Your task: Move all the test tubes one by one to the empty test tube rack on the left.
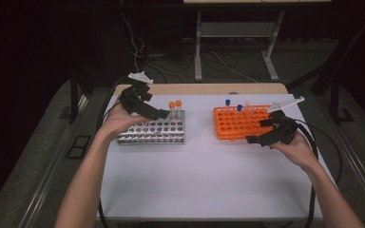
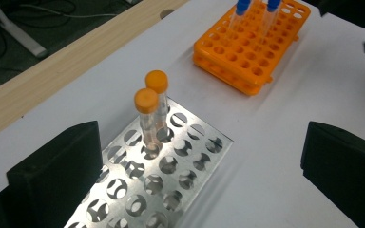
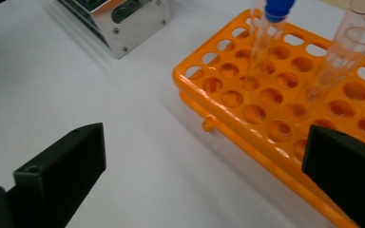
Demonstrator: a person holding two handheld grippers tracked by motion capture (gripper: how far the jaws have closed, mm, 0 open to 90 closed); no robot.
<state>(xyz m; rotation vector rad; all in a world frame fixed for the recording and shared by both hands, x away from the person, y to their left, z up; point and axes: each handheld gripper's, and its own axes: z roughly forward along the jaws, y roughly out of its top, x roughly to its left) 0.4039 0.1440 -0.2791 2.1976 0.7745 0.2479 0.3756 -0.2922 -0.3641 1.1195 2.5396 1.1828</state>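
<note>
A silver metal rack (image 1: 152,131) stands at the left of the white table, with two orange-capped tubes (image 1: 175,105) upright in its far right corner. My left gripper (image 1: 156,107) hovers over the rack's far side, open, nothing between its jaws. In the left gripper view the orange-capped tubes (image 2: 151,102) stand ahead, between the wide jaws of the left gripper (image 2: 202,140). An orange rack (image 1: 240,123) at the right holds two blue-capped tubes (image 1: 234,105) and clear uncapped tubes (image 3: 349,47). My right gripper (image 1: 259,131) is open at that rack's near right corner; the orange rack (image 3: 285,128) lies before the right gripper (image 3: 204,137).
The table's wooden far edge (image 1: 199,89) runs behind both racks. Bare white tabletop (image 1: 204,175) stretches between the racks and toward the near edge. Cables trail from both grippers off the table's sides. Another table's legs (image 1: 198,47) and floor cables lie beyond.
</note>
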